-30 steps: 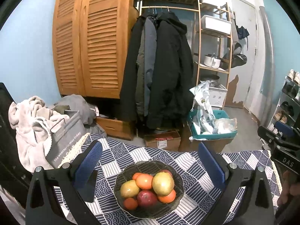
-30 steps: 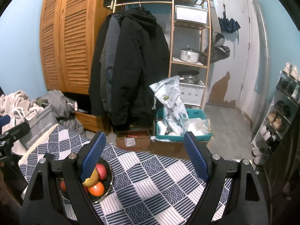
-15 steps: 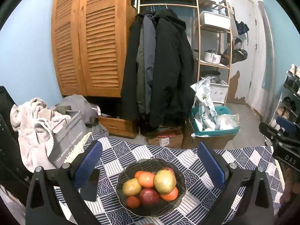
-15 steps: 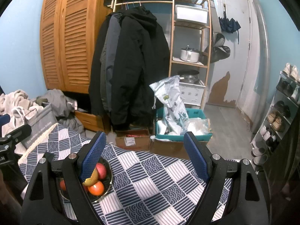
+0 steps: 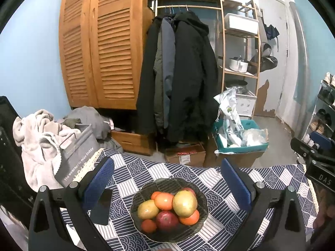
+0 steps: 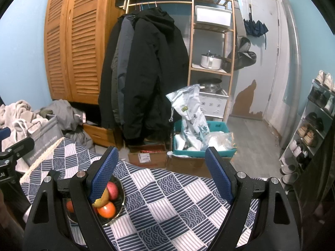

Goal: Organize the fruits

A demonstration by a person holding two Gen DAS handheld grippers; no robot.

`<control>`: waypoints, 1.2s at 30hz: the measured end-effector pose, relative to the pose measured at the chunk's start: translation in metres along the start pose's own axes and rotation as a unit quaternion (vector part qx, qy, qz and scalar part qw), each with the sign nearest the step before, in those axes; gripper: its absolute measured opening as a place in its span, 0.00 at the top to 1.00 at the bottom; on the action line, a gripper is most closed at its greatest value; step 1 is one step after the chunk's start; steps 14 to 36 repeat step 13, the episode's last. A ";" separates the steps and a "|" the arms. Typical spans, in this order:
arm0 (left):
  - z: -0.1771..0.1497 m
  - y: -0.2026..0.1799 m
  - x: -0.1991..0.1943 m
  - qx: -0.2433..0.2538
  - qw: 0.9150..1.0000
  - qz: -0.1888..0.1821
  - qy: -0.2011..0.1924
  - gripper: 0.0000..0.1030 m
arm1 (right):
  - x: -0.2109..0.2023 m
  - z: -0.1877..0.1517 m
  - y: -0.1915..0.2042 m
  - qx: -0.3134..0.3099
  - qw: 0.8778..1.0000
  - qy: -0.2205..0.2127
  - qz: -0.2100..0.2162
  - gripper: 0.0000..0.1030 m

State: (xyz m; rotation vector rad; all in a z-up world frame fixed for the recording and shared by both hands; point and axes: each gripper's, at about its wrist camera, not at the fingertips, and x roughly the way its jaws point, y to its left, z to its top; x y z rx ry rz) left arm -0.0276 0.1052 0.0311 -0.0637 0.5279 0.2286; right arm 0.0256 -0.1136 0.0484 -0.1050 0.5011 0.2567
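1. The left gripper (image 5: pixel 167 179) holds its blue pads wide apart with nothing between them, just as a second ago; it hangs above the near part of the table.
2. The right gripper (image 6: pixel 162 172) is likewise spread wide and empty, its place unchanged from the earlier frames.
3. The dark bowl (image 5: pixel 195 228) sits on the blue-and-white patterned tablecloth (image 5: pixel 213 173), centred between the left gripper's fingers and below them. Compared with a second ago it lies a touch more to the right in the left wrist view.
4. In the bowl the fruits (image 5: pixel 167 207) are heaped: a large yellow-red mango on top, a smaller yellow one to its left, a red apple in front, and several oranges around them. Their arrangement has not altered.
5. From the right wrist view the bowl (image 6: pixel 120 196) shows at the left, partly hidden behind the left finger.
6. A dark phone (image 5: pixel 102 206) lies on the cloth left of the bowl.
7. Beyond the table stand cardboard boxes, a teal crate (image 5: pixel 240 146), hanging coats (image 5: pixel 184 73) and a louvred wardrobe (image 5: pixel 100 48).
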 end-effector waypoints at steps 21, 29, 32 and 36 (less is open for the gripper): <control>-0.002 0.001 0.004 -0.009 1.000 0.000 0.011 0.01 | -0.003 -0.005 -0.011 -0.002 1.000 0.001 -0.003 0.19; -0.002 0.001 0.004 -0.009 1.000 0.000 0.011 0.01 | -0.003 -0.005 -0.011 -0.002 1.000 0.001 -0.003 0.19; -0.002 0.001 0.004 -0.009 1.000 0.000 0.011 0.01 | -0.003 -0.005 -0.011 -0.002 1.000 0.001 -0.003 0.19; -0.002 0.001 0.004 -0.009 1.000 0.000 0.011 0.01 | -0.003 -0.005 -0.011 -0.002 1.000 0.001 -0.003 0.19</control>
